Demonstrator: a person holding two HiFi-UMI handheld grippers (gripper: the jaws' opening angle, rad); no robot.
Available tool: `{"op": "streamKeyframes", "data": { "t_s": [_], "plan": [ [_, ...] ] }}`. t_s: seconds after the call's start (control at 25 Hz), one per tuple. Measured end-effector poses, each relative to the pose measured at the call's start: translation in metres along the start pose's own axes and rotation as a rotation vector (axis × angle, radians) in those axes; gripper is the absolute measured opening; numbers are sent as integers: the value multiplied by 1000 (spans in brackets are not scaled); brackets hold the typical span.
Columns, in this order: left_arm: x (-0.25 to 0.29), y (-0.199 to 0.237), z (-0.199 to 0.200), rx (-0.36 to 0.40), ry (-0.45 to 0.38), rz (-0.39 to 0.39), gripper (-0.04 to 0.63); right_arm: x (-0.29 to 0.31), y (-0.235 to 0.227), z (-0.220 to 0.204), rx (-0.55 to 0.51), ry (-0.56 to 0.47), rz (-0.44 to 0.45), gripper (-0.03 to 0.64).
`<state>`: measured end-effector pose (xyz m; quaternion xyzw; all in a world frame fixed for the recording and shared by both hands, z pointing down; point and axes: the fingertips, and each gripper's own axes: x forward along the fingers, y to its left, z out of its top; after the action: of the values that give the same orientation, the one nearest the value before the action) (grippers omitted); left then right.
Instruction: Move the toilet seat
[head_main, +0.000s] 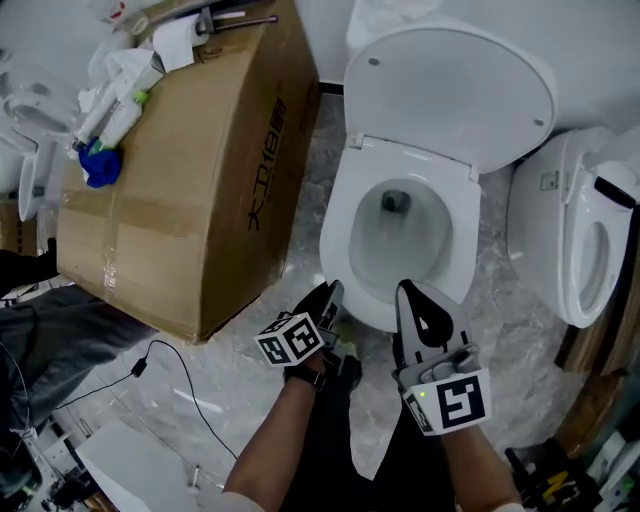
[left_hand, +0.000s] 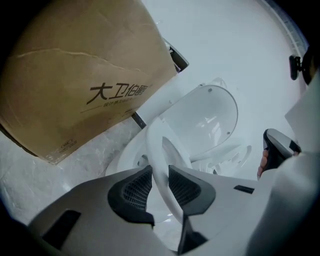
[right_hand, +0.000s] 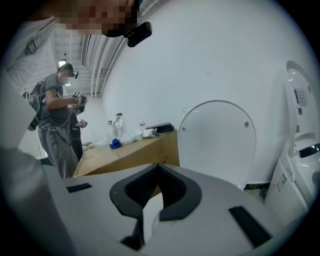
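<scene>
Barely begun, we judge: the toilet (head_main: 392, 255) on the floor has its lid (head_main: 450, 90) raised, while the white toilet seat (head_main: 464, 238) appears to lie down on the bowl, not yet moved. Our left hand-held gripper (left_hand: 160, 175) clamps the seat's thin, glossy front edge. Our right hand-held gripper (right_hand: 159, 170) hovers beside it, jaws together, empty.

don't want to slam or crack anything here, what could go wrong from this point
1. The left claw grips only the thin front rim of the smooth toilet seat; it could slip out and slam onto the bowl.
2. The lid stands raised right behind; a fast swing may bang the seat into it.
3. The right claw is shut and empty, so nothing backs up the hold.
</scene>
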<state>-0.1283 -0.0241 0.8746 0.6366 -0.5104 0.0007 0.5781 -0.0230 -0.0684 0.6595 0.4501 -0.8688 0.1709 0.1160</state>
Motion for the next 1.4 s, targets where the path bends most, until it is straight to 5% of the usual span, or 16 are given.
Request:
{"op": "streamKeyframes", "data": {
  "t_s": [0.44,1.4],
  "plan": [
    [-25,-85,58,6,-9,-54,127,-42,-11,90,0,-53,-76,15],
    [2,-231,195,-227,-214,-263,187,-37,-91,231,-26,-146,-65,15]
  ]
}}
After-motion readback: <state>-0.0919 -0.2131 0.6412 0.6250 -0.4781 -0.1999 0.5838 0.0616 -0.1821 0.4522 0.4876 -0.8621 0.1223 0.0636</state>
